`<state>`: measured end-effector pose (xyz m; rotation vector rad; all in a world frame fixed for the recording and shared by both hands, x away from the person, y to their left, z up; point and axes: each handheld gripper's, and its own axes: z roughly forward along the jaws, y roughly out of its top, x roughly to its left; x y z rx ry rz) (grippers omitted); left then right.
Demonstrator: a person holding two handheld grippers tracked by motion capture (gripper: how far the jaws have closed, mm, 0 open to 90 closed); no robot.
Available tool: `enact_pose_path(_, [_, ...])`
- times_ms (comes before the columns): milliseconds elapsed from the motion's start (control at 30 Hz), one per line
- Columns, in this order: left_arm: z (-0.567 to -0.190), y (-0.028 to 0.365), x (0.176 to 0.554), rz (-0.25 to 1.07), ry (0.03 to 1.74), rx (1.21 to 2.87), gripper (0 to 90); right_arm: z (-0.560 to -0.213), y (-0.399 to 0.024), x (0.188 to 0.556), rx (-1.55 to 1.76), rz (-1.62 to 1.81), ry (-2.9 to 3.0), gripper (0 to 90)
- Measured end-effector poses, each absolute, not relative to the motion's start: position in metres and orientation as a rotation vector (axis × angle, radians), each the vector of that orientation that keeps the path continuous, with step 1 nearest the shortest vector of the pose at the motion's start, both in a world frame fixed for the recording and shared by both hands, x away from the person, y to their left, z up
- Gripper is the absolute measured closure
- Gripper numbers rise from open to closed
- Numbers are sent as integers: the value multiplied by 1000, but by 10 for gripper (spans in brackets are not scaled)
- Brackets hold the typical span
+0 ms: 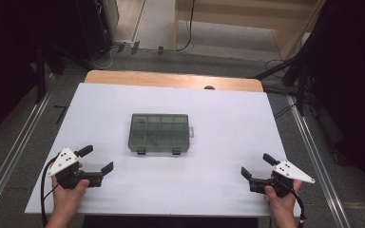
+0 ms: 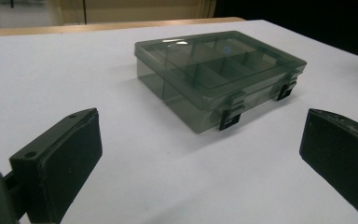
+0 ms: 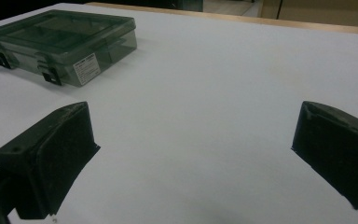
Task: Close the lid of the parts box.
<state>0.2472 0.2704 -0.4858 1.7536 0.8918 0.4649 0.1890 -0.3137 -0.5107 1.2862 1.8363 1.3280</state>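
One translucent smoky-green plastic compartment box (image 1: 160, 132) lay shut near the middle of the white rectangular table top (image 1: 218, 190), its lid down and two dark latches (image 1: 141, 151) on the side facing the person. Through the lid, the left gripper view showed several divided compartments (image 2: 214, 65); their exact number could not be told. One small white label (image 3: 86, 66) was stuck on a short end wall.

Two grippers were in play, one per hand. The left gripper (image 1: 97, 159) hovered near the table's front left corner, jaws spread wide with nothing between them, pointing toward the box. The right gripper (image 1: 257, 166) sat near the front right corner, its jaws likewise wide apart and empty. Both stood well apart from the box.
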Motion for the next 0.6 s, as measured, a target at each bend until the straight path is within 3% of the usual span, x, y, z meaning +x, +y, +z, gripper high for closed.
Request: enact_pose_path(600, [-491, 306, 238, 483, 951, 1741, 0, -512, -315, 187, 1302, 1313, 1830, 0])
